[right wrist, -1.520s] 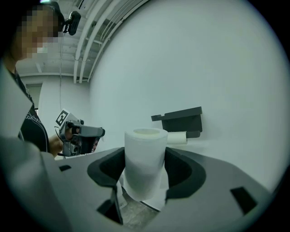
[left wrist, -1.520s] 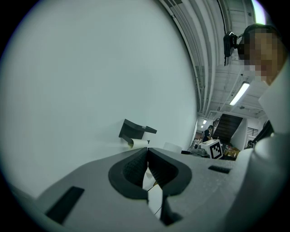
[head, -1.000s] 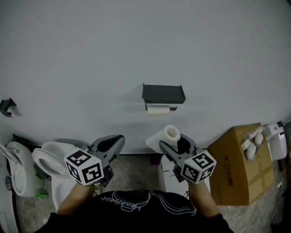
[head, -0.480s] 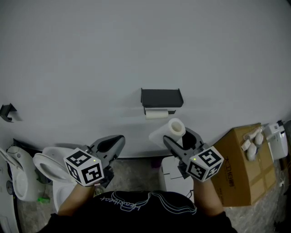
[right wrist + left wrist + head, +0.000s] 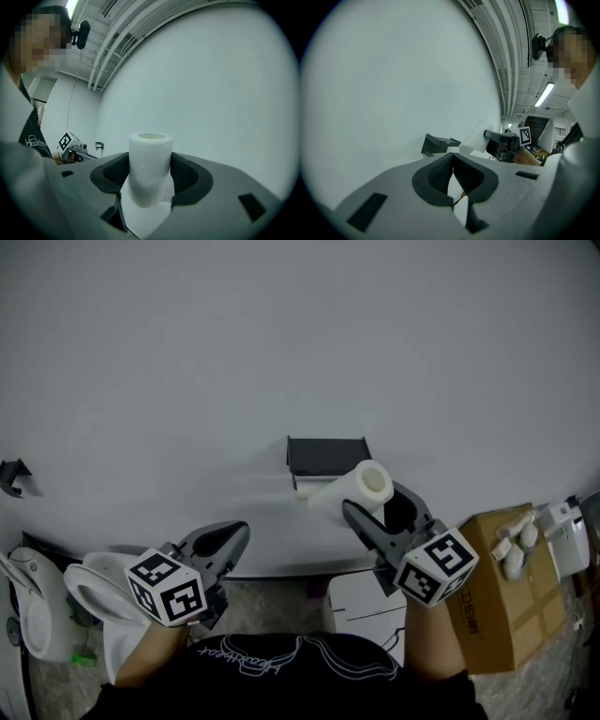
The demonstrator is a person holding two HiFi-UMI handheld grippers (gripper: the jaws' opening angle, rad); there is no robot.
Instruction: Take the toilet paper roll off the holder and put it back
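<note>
Right tongs: jaws set partway apart and clamped on the toilet paper roll, one pad pressing each side of it. In the right gripper view the roll stands on end between the pads with its open core facing up.

Roll position: off the holder, just below it and to its right. In the head view the roll overlaps the holder's lower right corner. It is tilted, core end up and to the right. Contact with the holder: cannot tell.

Holder: dark, box-shaped, fixed to the pale wall.

Left tongs: jaws closed pad to pad, nothing between them. They are held low, well down and to the left of the holder, and point toward the wall.

Other items, placed from the holder:
- toilet, far down-left, beside the left tongs
- white bin, directly below
- cardboard box, down-right
</note>
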